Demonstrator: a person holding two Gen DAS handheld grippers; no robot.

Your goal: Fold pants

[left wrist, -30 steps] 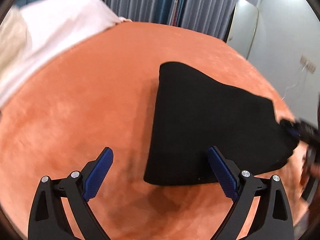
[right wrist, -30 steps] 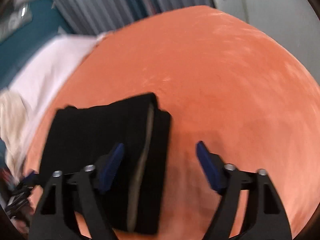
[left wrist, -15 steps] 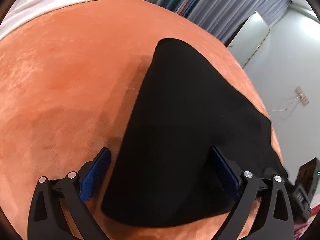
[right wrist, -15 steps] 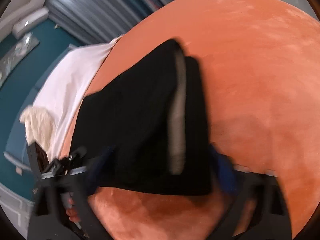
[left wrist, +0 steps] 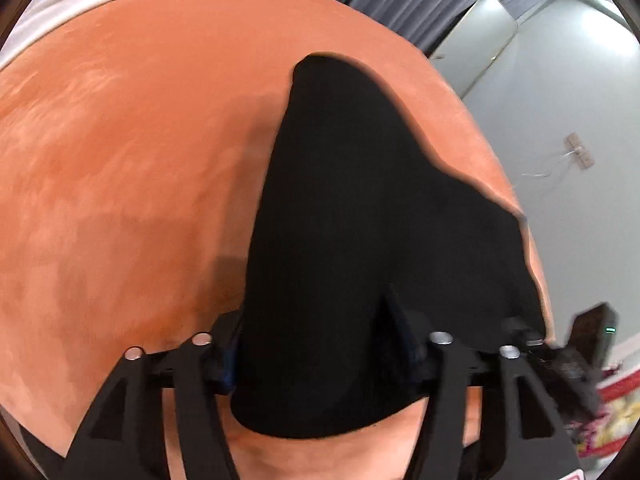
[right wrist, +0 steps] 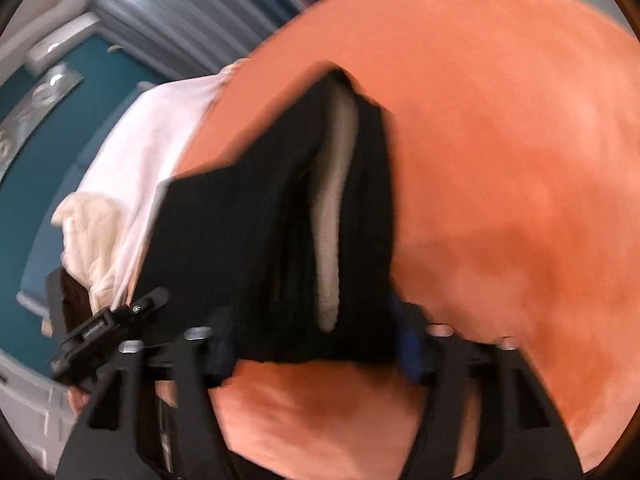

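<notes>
The folded black pants [left wrist: 360,220] lie on an orange bed cover [left wrist: 120,160]. My left gripper [left wrist: 316,344] straddles their near end. Its jaws are closing with the cloth between them; the right finger digs a crease into the fabric, which spills over it. In the right wrist view the pants [right wrist: 248,240] show stacked layers and a grey lining strip [right wrist: 332,240]. My right gripper [right wrist: 316,344] is closing on that end, and both blue pads touch the bundle's sides. The left gripper's body [right wrist: 108,328] shows at the pants' far corner.
White bedding [right wrist: 160,140] and a cream blanket [right wrist: 88,232] lie at the head of the bed. Orange cover [right wrist: 500,160] stretches wide beside the pants. Grey curtains, a pale wall and a socket strip [left wrist: 578,150] stand beyond the bed's edge.
Both grippers moved forward over the pants' ends and their jaws narrowed. The cloth, earlier ahead of the fingers, now sits between them and bunches up.
</notes>
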